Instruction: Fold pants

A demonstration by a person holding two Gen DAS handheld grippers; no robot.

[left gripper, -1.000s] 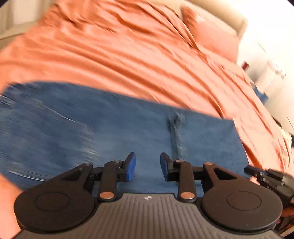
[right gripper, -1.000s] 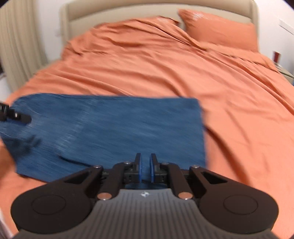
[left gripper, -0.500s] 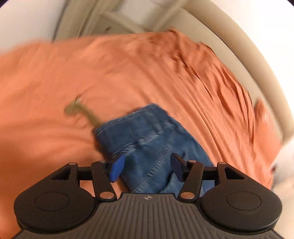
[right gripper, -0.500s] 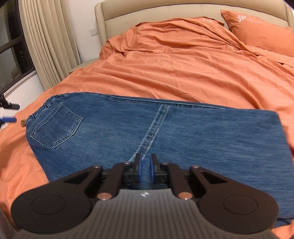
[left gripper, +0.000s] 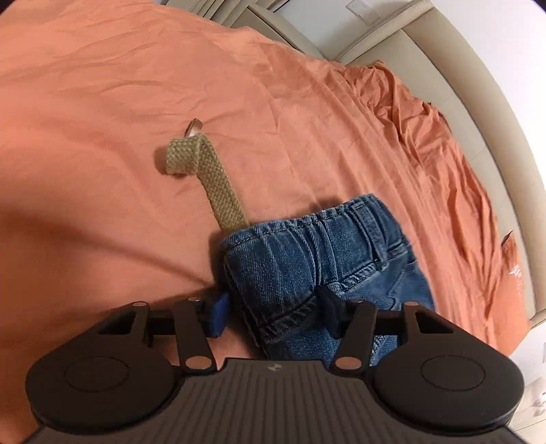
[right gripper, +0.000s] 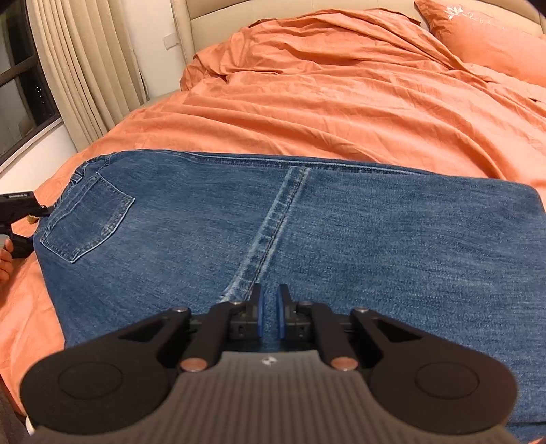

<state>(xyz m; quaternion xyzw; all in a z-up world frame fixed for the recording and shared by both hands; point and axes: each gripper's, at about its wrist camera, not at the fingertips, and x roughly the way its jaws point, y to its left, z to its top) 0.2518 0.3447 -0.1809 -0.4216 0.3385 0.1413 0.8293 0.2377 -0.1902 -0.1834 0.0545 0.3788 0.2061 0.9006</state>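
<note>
Blue jeans (right gripper: 307, 232) lie flat and folded on the orange bed, waistband and back pocket (right gripper: 85, 218) at the left. My right gripper (right gripper: 269, 314) hovers over the jeans' near edge by the centre seam, its jaws nearly closed with a narrow gap and nothing between them. My left gripper (left gripper: 273, 314) is open, its jaws on either side of the waistband corner (left gripper: 307, 259); the cloth sits between them, not pinched. A tan woven belt end (left gripper: 208, 177) sticks out from the waistband. The left gripper also shows in the right wrist view (right gripper: 17, 218) at the waist end.
The orange duvet (right gripper: 341, 95) is rumpled toward the beige headboard (right gripper: 273, 10). An orange pillow (right gripper: 488, 37) lies at the far right. Curtains (right gripper: 85, 68) and a window are on the left, past the bed's edge.
My left gripper swung from over the middle of the jeans to the waistband corner and opened wider around it. The right gripper moved left along the near edge and stayed nearly closed.
</note>
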